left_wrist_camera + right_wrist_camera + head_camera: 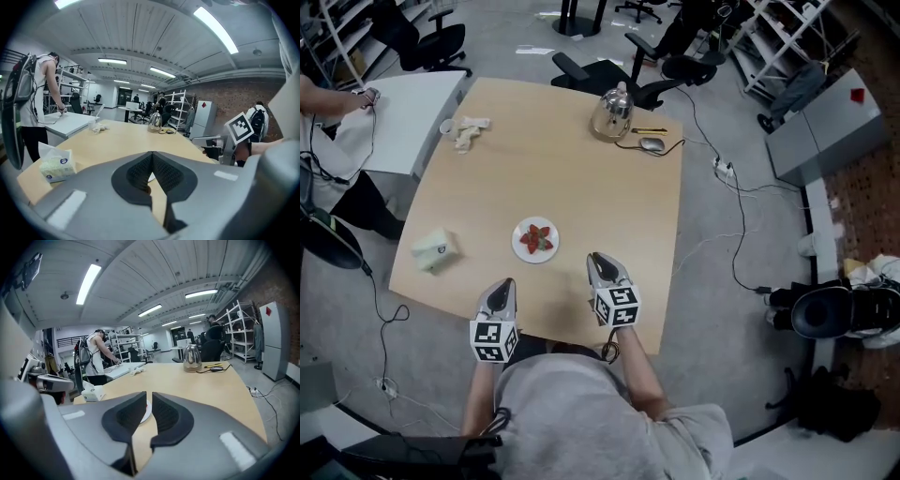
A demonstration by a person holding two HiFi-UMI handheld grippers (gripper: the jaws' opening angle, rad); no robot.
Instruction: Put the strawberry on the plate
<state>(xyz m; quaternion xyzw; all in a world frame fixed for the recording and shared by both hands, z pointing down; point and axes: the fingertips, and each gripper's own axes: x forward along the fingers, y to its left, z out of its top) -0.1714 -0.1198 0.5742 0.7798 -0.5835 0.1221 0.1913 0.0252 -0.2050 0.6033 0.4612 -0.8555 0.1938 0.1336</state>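
A small white plate lies on the wooden table, with red strawberry pieces on it. My left gripper hovers near the table's front edge, just short of the plate and to its left. In the left gripper view its jaws meet at the tips with nothing between them. My right gripper sits to the right of the plate. Its jaws stand a narrow slit apart and empty, and a sliver of the plate shows through the slit.
A tissue pack lies at the table's left edge. At the far side stand a glass kettle, a mouse with its cable, and crumpled paper. A white table with a person adjoins on the left. Office chairs stand beyond.
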